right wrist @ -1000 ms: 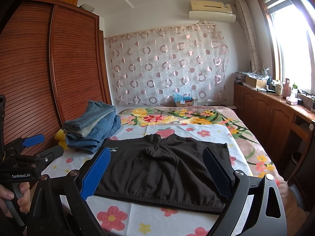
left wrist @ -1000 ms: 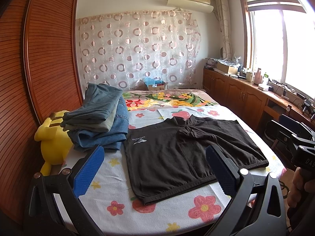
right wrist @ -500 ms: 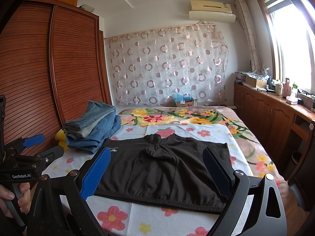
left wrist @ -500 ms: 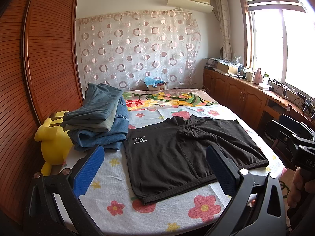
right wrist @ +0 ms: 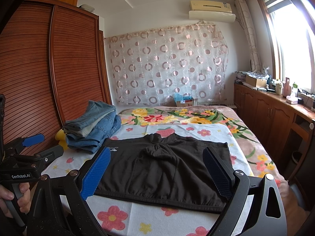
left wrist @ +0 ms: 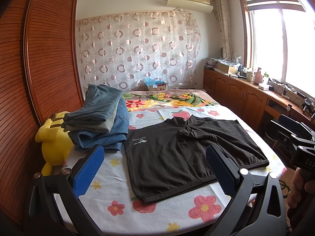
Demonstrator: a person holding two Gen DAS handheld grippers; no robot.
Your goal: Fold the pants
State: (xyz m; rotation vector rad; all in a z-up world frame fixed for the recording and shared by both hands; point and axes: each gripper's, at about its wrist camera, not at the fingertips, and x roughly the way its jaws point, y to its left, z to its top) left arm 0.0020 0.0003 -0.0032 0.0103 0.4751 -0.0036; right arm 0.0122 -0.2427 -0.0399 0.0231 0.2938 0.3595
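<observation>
Both grippers, L (left wrist: 155, 171) & R (right wrist: 157, 173), open above black pants (right wrist: 163, 167).

The black shorts (left wrist: 189, 153) lay spread flat on the flower-print sheet (left wrist: 118, 202). Left of the shorts sat a stack of folded jeans (left wrist: 100, 122), touching their edge; a yellow Pikachu plush (left wrist: 54, 143) sat beyond it. The left gripper (left wrist: 155, 169) hovered wide apart before the shorts, holding nothing.

Bare floral sheet (left wrist: 110, 184) borders the black pants (left wrist: 177, 155); stacked jeans (left wrist: 102, 125) crowd their left edge.
</observation>
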